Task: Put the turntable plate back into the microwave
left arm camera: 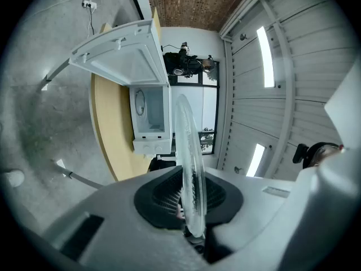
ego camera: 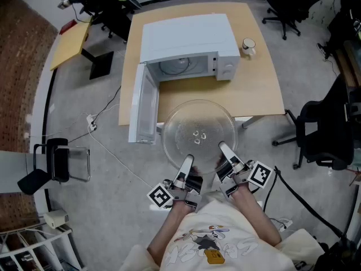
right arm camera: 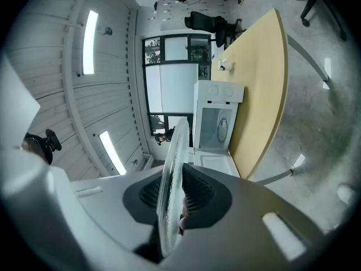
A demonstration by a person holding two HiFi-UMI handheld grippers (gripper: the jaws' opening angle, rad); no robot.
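Noted wooden bench [ego camera: 254,89] on grey floor [ego camera: 113,208], carrying open microwave [ego camera: 186,44], mug [ego camera: 249,46] beside it. Found left gripper [ego camera: 187,161] and right gripper [ego camera: 223,148] fingers clamped on turntable plate [ego camera: 198,130] before microwave.

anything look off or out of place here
Only the glass turntable plate: it is out of the microwave, held in the air by its near rim, clamped by the left gripper and the right gripper. The microwave door stands open. No cracks, spills or damage show.
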